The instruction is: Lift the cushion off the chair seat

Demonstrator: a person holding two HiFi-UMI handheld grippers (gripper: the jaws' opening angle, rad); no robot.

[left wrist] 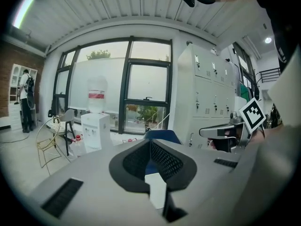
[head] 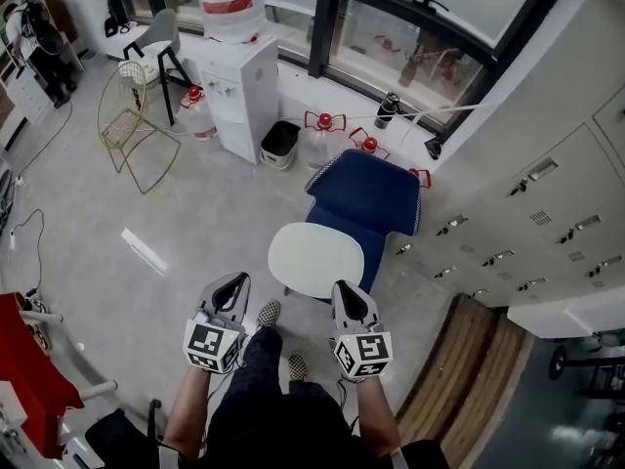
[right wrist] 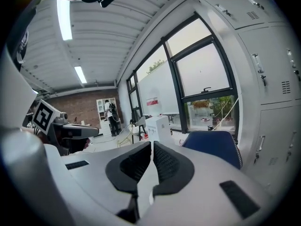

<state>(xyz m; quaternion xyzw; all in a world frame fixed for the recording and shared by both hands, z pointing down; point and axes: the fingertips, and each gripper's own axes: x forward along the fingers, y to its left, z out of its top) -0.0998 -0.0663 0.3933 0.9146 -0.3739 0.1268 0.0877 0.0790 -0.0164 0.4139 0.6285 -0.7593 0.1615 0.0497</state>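
A white oval cushion (head: 314,259) lies on the seat of a blue chair (head: 366,191) in the middle of the head view. My left gripper (head: 234,279) hovers just short of the cushion's near left edge, jaws shut and empty. On the near right side my right gripper (head: 347,289) is also shut with nothing in it. In the left gripper view the shut gripper (left wrist: 150,141) points at the blue chair (left wrist: 162,135). The right gripper (right wrist: 152,144) has the chair's blue back (right wrist: 214,145) to its right.
A water dispenser (head: 239,86), a black bin (head: 280,143) and red-capped bottles (head: 369,145) stand by the window wall. A wire chair (head: 132,115) stands at the left. White lockers (head: 527,213) line the right. My shoes (head: 269,313) are just before the chair.
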